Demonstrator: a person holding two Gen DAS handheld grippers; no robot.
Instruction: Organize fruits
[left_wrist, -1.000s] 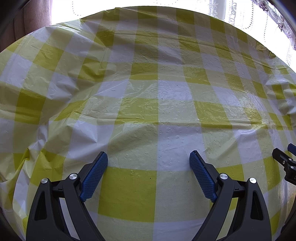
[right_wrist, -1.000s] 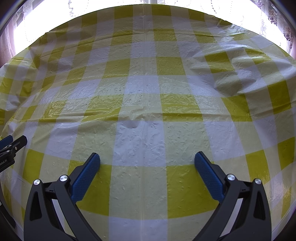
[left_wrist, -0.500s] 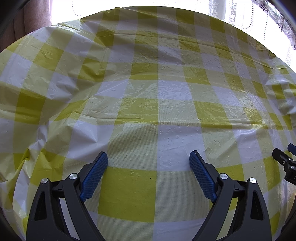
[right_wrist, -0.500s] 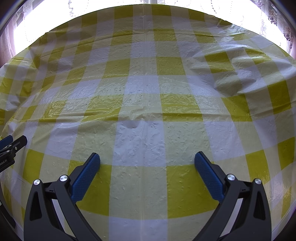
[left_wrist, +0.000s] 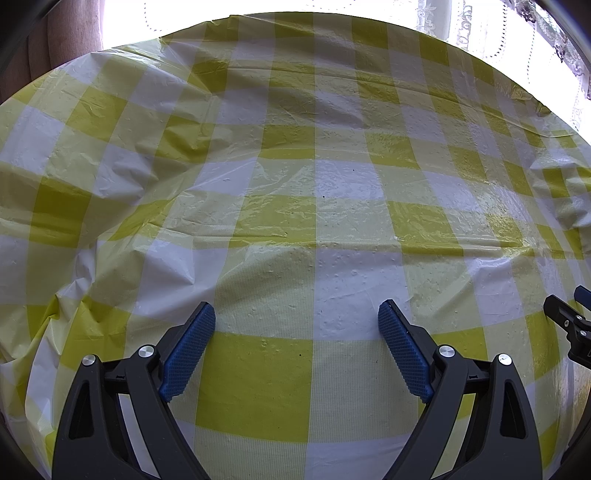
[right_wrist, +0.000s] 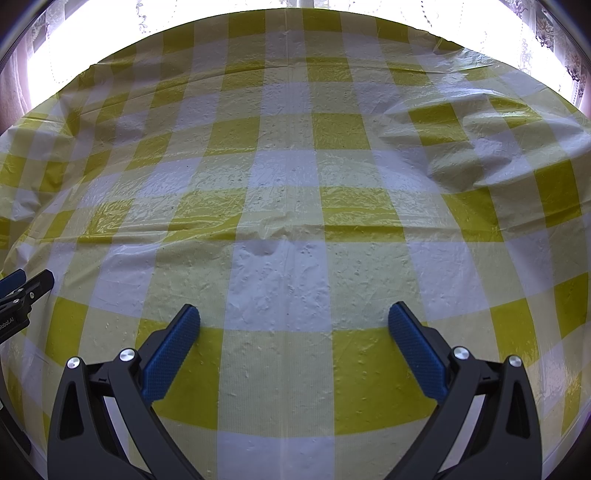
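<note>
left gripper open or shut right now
Open: the left gripper has its blue pads spread wide, only checked tablecloth between them.

Right gripper (right_wrist: 293, 314): jaws spread wide, nothing between the blue pads (right_wrist: 170, 345).
Cloth (right_wrist: 288, 184): yellow-and-white check, wrinkled, a raised fold far right.
Left gripper (right_wrist: 26, 286): tip at the left edge, state unclear.
Window (right_wrist: 44, 51): bright, beyond the far edge.

left tongs (left_wrist: 297, 314): spread wide, nothing held | right tongs (right_wrist: 294, 315): spread wide, nothing held
</note>
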